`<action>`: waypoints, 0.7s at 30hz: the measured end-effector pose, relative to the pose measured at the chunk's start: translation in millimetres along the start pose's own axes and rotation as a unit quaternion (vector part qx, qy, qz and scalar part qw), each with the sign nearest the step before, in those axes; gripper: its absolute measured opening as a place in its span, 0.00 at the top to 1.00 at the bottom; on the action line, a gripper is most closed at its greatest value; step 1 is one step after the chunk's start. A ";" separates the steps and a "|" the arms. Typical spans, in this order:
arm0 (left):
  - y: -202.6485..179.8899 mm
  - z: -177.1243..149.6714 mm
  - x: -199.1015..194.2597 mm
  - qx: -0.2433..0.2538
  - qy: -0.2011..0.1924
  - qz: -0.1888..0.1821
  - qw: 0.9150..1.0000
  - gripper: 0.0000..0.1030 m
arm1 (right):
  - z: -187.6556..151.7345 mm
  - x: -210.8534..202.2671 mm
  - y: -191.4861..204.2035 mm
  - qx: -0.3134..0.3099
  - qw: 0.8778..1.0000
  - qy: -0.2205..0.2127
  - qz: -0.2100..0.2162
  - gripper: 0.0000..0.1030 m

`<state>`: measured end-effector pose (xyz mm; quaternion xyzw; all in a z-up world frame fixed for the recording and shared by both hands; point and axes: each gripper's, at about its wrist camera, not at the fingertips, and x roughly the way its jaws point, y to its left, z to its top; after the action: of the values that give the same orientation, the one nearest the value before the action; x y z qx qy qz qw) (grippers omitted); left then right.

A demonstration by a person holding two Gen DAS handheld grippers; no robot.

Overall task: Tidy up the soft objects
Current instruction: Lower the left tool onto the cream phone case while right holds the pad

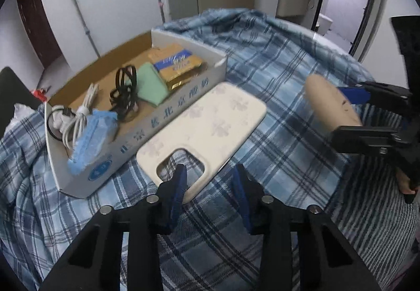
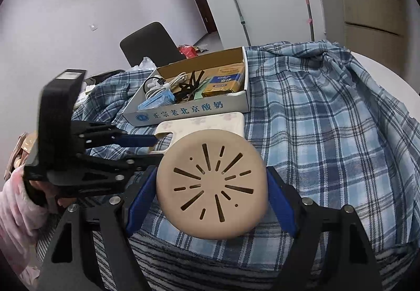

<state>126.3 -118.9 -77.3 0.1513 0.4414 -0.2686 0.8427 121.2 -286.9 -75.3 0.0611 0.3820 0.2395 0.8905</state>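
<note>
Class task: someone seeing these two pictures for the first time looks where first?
First the tan slotted disc, gripped between the right gripper's jaws above the plaid cloth. Next the cream phone case, lying beside the cardboard box of odds and ends, with the open left gripper at its near corner.

One cardboard box [image 1: 168,130]; one phone case [image 1: 204,128]; one round tan silicone disc [image 2: 212,186]; one green cloth [image 1: 151,84]; one white cable [image 1: 78,117]; two mop handles [image 2: 235,2].
</note>
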 end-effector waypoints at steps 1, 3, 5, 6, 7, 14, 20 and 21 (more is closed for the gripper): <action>1.7 0.2 5.4 -0.003 0.009 0.001 1.000 0.64 | 0.2 0.1 0.7 -0.001 1.000 0.000 0.000 0.23; 4.4 -1.1 12.3 -0.011 0.022 -0.005 1.000 0.65 | 0.0 -0.3 -0.6 0.000 1.000 0.000 0.004 0.23; 7.2 -3.0 15.3 -0.016 0.026 -0.014 0.999 0.76 | 0.1 0.5 -2.7 0.004 1.000 0.002 0.009 0.23; 8.5 -3.3 15.0 -0.020 0.026 -0.020 0.999 0.87 | 0.2 1.0 -3.4 0.006 1.000 0.003 0.011 0.23; 11.1 -3.7 14.3 -0.028 0.026 -0.025 0.999 0.89 | 0.3 1.9 -4.4 0.007 1.000 0.005 0.012 0.23; 16.7 -16.0 0.3 -0.051 0.046 -0.067 0.995 0.94 | 0.1 4.2 -5.4 0.011 1.000 0.009 0.011 0.23; 1.4 -43.0 -20.9 -0.048 0.068 -0.065 0.994 0.94 | 0.2 4.0 -5.7 0.011 1.000 0.009 0.008 0.23; -2.0 -47.3 -26.3 -0.043 0.066 -0.059 0.995 0.90 | 0.2 4.2 -5.5 0.011 1.000 0.010 0.007 0.23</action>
<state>81.5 -88.9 -82.4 0.1055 0.5158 -0.2882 0.7998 126.0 -289.8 -79.5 0.0711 0.3927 0.2426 0.8843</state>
